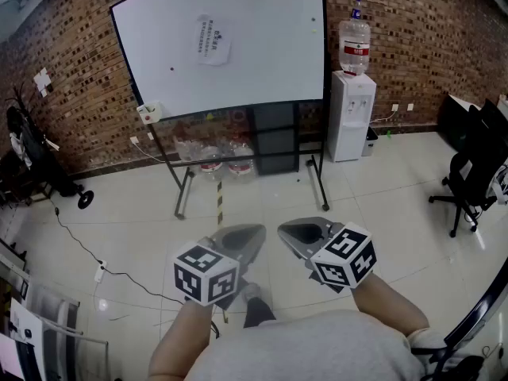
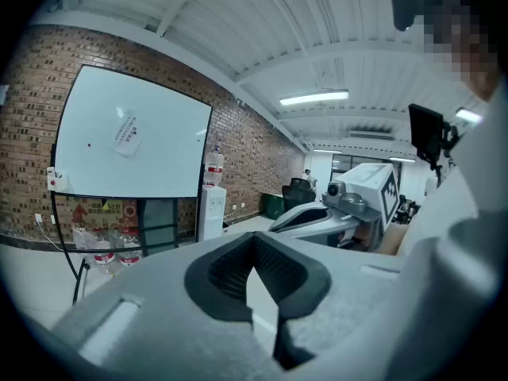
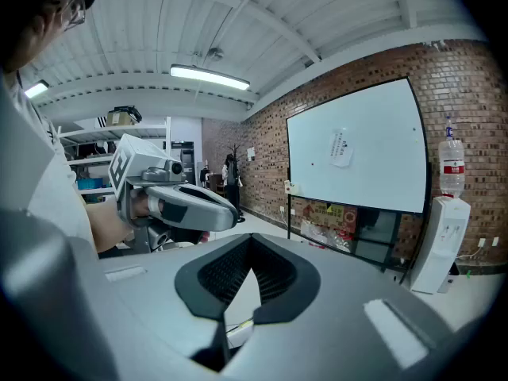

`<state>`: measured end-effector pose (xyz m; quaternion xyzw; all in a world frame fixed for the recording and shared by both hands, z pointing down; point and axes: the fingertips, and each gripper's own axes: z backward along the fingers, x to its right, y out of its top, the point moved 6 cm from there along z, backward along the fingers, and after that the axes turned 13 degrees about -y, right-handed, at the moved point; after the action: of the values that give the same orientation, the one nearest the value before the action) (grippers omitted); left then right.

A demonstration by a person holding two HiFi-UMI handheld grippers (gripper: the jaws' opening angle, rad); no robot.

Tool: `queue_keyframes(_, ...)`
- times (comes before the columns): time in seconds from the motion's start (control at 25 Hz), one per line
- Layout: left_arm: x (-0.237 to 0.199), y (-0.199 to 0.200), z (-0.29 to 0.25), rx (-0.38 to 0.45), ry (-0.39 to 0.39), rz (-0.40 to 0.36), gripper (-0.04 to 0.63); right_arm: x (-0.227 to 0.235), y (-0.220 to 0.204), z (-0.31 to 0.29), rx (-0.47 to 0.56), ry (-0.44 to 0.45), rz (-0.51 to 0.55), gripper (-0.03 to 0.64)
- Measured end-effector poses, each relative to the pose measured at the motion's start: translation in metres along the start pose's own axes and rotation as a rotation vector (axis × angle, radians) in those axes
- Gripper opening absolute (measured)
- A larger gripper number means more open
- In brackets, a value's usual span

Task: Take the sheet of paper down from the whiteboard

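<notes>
1. A brick-walled room holds a whiteboard (image 1: pixel 262 62) on a stand, with a water dispenser (image 1: pixel 350 116) beside it.
2. The sheet of paper (image 1: pixel 213 40) hangs high on the whiteboard, untouched.
3. The left claw (image 1: pixel 240 242) and right claw (image 1: pixel 304 233) are both closed and empty, well short of the whiteboard.
4. The approach looks unstarted. Next comes walking up, then opening a claw at the sheet's edge.
5. The sheet's print is too small to read.

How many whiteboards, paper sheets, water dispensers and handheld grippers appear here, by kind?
White whiteboard on black stand: 1
White printed paper sheet on it: 1
White floor-standing water dispenser: 1
Grey left gripper and grey right gripper: 2
Total: 5
</notes>
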<state>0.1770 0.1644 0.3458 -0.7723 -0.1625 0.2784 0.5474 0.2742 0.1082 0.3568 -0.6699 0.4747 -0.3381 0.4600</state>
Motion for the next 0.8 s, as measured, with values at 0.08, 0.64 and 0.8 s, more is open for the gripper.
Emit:
queue_keyframes(0.08,-0.016,-0.001,0.002,0.002,0.008,0.000,0.002,0.003,0.001,-0.017,-0.003,0.010,0.003,-0.002)
queue_keyframes(0.64,-0.271,0.051,0.010,0.025,0.057,0.014,0.002,0.091,0.076,-0.248,-0.024,0.012,0.026,-0.002)
queue_keyframes(0.8,-0.357,0.079,0.031,0.036,0.055,-0.028,0.002,0.104,0.118,-0.317,-0.012,-0.044,0.030,-0.002)
